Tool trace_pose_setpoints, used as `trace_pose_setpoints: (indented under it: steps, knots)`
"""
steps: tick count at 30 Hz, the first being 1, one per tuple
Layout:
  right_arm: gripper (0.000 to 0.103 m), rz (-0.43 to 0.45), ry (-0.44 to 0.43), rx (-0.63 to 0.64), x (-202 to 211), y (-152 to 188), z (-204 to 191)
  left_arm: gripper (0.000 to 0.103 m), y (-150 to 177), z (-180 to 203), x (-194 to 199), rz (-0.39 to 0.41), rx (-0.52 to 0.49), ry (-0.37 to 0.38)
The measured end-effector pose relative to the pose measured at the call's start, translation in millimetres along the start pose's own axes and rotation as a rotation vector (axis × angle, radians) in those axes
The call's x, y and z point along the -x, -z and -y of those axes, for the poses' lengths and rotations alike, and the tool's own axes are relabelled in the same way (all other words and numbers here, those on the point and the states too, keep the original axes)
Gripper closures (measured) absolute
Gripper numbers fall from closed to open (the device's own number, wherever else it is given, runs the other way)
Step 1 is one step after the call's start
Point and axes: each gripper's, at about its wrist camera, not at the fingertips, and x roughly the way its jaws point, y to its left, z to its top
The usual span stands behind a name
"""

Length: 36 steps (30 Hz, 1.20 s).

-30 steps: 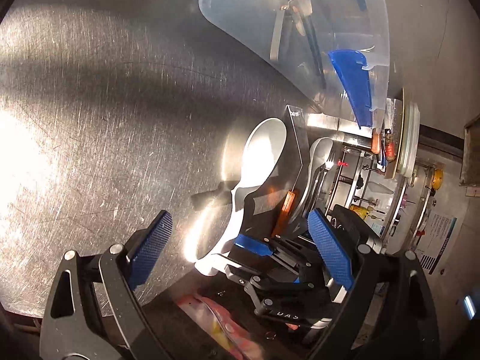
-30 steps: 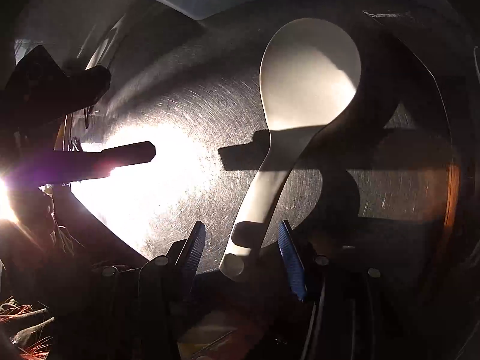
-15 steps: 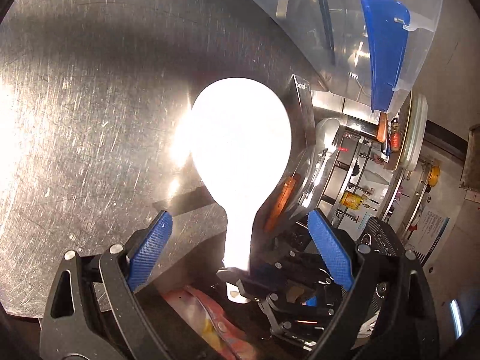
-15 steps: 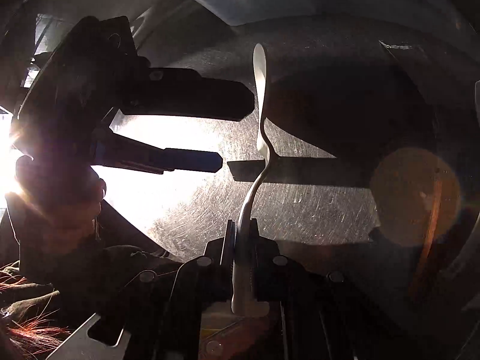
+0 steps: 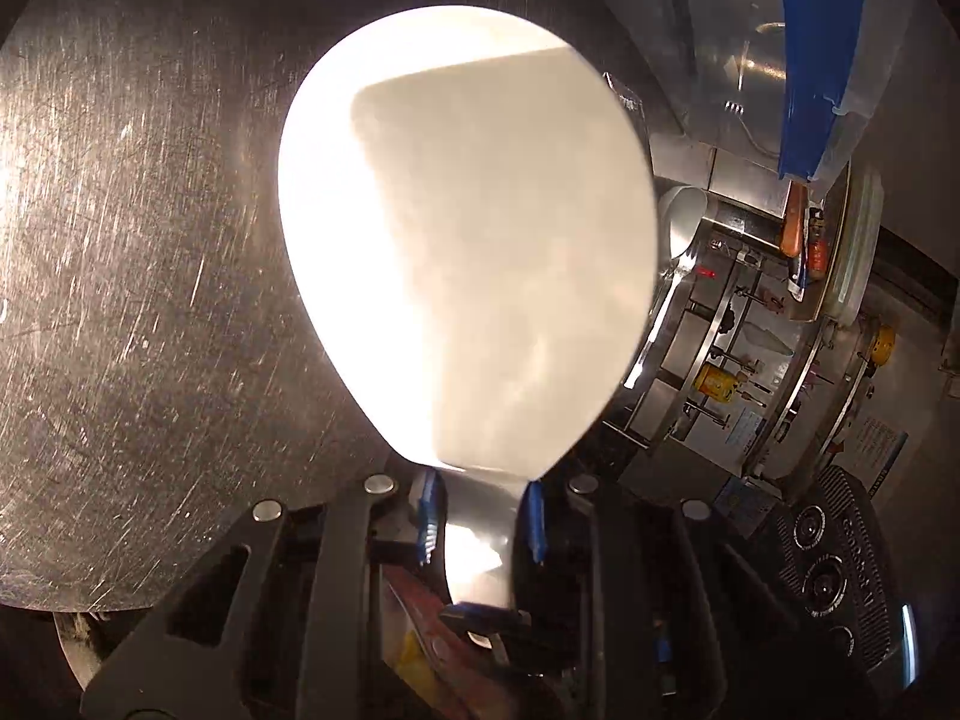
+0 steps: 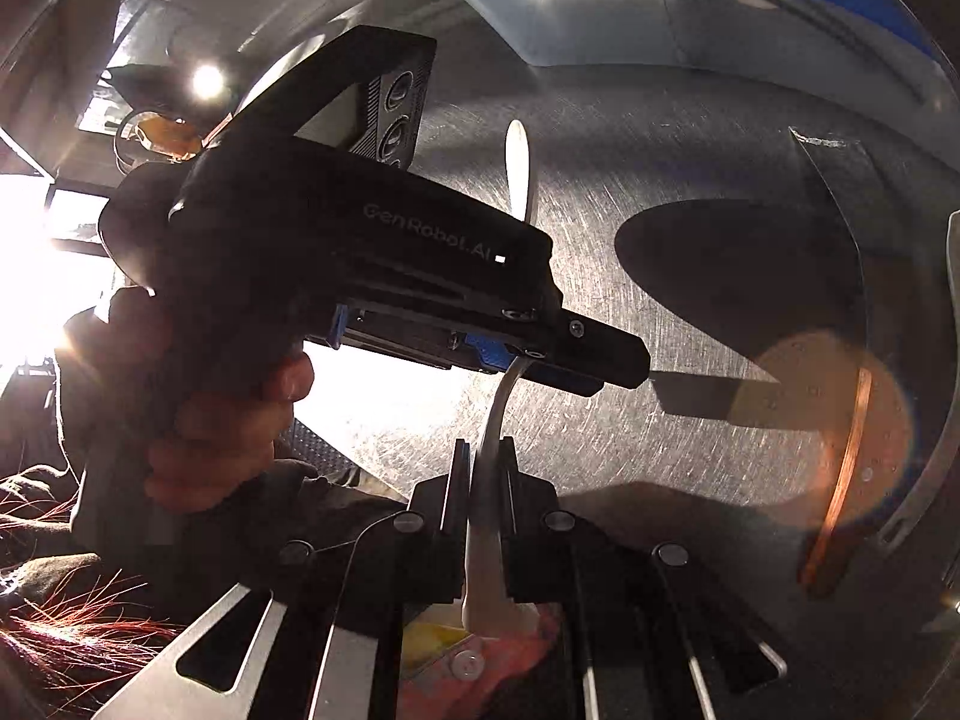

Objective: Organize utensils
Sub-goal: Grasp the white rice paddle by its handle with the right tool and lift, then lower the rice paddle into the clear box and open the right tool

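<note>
The spoon (image 5: 468,252) is above the worktop (image 5: 150,300), its bowl forward of the left gripper (image 5: 480,516), whose fingers (image 5: 427,516) flank the neck. The right gripper (image 6: 485,480) clamps the handle end, behind and below the left gripper. The container (image 5: 840,60) lies beyond the spoon, to its right.

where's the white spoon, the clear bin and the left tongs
white spoon (image 5: 468,240), left wrist view, on the bowl
clear bin (image 5: 738,30), left wrist view, on its see-through wall
left tongs (image 5: 480,519), left wrist view, midway between the blue tips
</note>
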Motion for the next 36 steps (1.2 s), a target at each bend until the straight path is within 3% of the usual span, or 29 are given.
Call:
trace_pose_setpoints:
  steps: [7,15,19,23,26,28,33,36]
  knots:
    - [0.093,0.095,0.006,0.047,47.7,0.4,-5.6,0.085,10.4,49.6,16.6,0.058,-0.110,0.037]
    - [0.093,0.330,0.098,0.162,156.7,-18.3,-15.8,0.085,9.3,179.3,68.7,0.224,-0.382,0.056]
    - [0.093,0.433,0.152,0.192,206.3,-55.5,-7.4,0.086,-15.2,248.6,91.8,0.327,-0.473,0.030]
    - [0.093,0.471,0.147,0.179,231.9,-112.2,16.7,0.087,-70.7,298.7,100.9,0.377,-0.467,-0.019]
    - [0.093,0.433,0.107,0.135,227.9,-158.6,50.7,0.087,-119.0,305.0,98.7,0.358,-0.415,-0.055]
    - [0.093,0.383,0.080,0.107,211.3,-184.0,69.1,0.087,-151.3,273.5,104.5,0.334,-0.357,-0.081]
    - [0.093,0.222,0.022,0.028,148.9,-218.4,120.6,0.087,-208.0,227.8,54.2,0.245,-0.222,-0.177]
    - [0.093,0.148,0.044,-0.021,119.2,-225.6,137.7,0.087,-223.4,208.9,33.9,0.201,-0.171,-0.216]
